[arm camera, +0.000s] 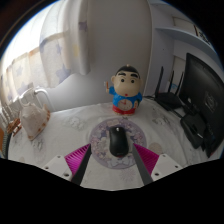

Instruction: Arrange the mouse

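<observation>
1. While the tongs (112, 165) hang low over the desk (60, 130), their two fingers stand spread wide with the magenta pads (78, 157) facing inward, and nothing is held between them.
2. Just ahead of the fingertips, and roughly centred on the gap between them, lies the mouse (118, 141), a small dark one with its long axis pointing away from the tongs.
3. It rests on a round mouse mat (100, 133) with a patterned grey surface, and the fingers do not touch it; there is open space at either side.
4. By my judgement the mouse is light, stiff and smooth-shelled, so it should slide easily on the mat and could squirt out of a pinch made too near its rounded nose or tail.
5. The best hold looks to be across its two long flanks near the middle, where the sides run most nearly parallel, with the pads pressed squarely and gently.
6. Beyond the mat stands a cartoon boy figurine (126, 92) in a blue top, upright and well clear of the mouse.
7. Off to one side sits a pale teapot-like vessel (33, 112), and on the other side a dark monitor (198, 90) rises near the desk's edge.
8. Farthest back is a light wall.
</observation>
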`<move>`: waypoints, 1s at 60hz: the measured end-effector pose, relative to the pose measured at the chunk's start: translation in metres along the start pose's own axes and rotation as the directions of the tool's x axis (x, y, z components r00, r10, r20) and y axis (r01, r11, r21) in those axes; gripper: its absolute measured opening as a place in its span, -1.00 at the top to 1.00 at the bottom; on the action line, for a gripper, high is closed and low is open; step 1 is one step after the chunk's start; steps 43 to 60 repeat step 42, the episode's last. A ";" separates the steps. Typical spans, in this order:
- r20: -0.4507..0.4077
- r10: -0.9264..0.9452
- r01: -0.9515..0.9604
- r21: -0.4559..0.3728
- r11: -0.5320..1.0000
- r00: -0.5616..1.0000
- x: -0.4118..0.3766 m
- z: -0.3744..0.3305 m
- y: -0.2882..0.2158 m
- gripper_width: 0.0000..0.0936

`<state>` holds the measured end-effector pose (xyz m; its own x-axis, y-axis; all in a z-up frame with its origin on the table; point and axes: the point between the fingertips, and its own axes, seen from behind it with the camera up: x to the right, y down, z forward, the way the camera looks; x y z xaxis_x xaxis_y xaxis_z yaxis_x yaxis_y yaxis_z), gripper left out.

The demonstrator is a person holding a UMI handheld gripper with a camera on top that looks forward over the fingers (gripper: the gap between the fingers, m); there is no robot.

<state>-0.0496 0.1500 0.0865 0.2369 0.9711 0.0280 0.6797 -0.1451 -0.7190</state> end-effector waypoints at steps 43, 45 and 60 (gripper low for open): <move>0.067 -0.096 0.101 -0.079 0.992 0.993 -0.086 -0.166 0.069 -0.81; 0.067 -0.096 0.101 -0.079 0.992 0.993 -0.086 -0.166 0.069 -0.81; 0.067 -0.096 0.101 -0.079 0.992 0.993 -0.086 -0.166 0.069 -0.81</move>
